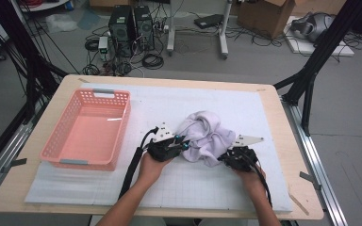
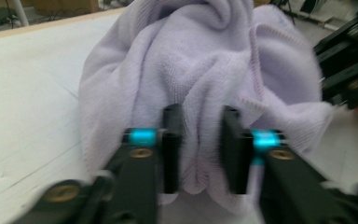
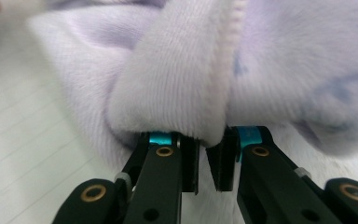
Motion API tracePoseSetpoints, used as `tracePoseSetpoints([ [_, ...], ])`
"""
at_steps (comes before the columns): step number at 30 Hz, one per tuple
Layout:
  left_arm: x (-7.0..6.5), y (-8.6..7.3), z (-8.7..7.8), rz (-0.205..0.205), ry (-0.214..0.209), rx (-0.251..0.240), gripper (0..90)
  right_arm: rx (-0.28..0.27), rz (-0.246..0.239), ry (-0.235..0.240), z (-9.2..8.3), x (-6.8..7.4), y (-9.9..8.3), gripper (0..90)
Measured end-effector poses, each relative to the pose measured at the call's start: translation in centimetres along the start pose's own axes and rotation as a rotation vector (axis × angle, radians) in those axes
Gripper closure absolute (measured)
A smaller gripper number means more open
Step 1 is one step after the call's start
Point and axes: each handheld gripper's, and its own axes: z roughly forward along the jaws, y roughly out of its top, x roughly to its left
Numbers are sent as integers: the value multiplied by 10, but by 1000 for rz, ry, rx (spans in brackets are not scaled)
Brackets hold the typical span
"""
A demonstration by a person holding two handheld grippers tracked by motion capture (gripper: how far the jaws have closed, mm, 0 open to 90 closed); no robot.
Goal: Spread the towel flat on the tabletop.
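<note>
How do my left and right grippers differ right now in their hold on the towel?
The left gripper has a thick bunch of the lavender towel between its jaws, which stand well apart; the right gripper pinches a thin folded edge, its jaws nearly together. In the high view, the left gripper sits at the towel's left side and the right gripper at its lower right corner. Both are closed on the same crumpled towel, which lies beside the pink basket.

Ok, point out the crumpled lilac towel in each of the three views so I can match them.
High view: the lilac towel lies bunched right of centre on the white mat, between the two grippers.
Left gripper view: towel upper centre, a fold between the black jaws.
Right gripper view: towel across the top, a fold pinched at the jaws.
Shared landmark: the white mat.
</note>
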Motion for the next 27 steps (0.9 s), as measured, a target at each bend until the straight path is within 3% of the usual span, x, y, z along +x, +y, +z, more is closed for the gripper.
tracePoseSetpoints([
  [1, 1, 0, -2, 2, 6, 5, 786, -9, -12, -4, -14, 4, -4, 846],
  [2, 2, 1, -4, 4, 13, 5, 786, -9, -12, -4, -14, 4, -4, 846],
  [5, 6, -1, -13, -8, 21, -2, 786, 1, -52, -34, -36, 10, -15, 847],
  [6, 8, -2, -17, -13, 21, -6, 784, 17, -74, -54, -51, 16, -23, 848],
  [10, 11, -11, -31, -35, 26, 3, 787, 26, -106, -49, -68, 28, -33, 848],
  [14, 9, -23, -44, -32, 23, 28, 783, 33, -153, 30, -82, 57, -44, 845],
  [15, 9, -26, -47, -31, 20, 38, 783, 33, -153, 30, -82, 57, -44, 845],
  [16, 10, -29, -49, -38, 20, 49, 727, 22, -165, 52, -83, 64, -44, 792],
  [17, 11, -31, -50, -41, 17, 64, 727, 22, -165, 52, -83, 64, -44, 792],
  [18, 11, -33, -51, -36, 12, 80, 689, 13, -155, 52, -83, 65, -42, 726],
  [19, 12, -35, -53, -30, 7, 87, 626, -36, -115, 35, -88, 62, -35, 659],
  [20, 12, -35, -54, -32, 7, 86, 582, -47, -107, 27, -90, 60, -33, 641],
  [21, 12, -34, -55, -37, 2, 78, 582, -47, -107, 27, -90, 60, -33, 641],
  [22, 12, -33, -56, -46, 2, 62, 504, -70, -101, -8, -93, 52, -26, 597],
  [24, 12, -28, -58, -56, -3, 35, 469, -81, -90, -29, -94, 46, -23, 569],
  [27, 9, -21, -58, -59, -17, -5, 412, -142, -24, -69, -94, 22, -16, 520],
])
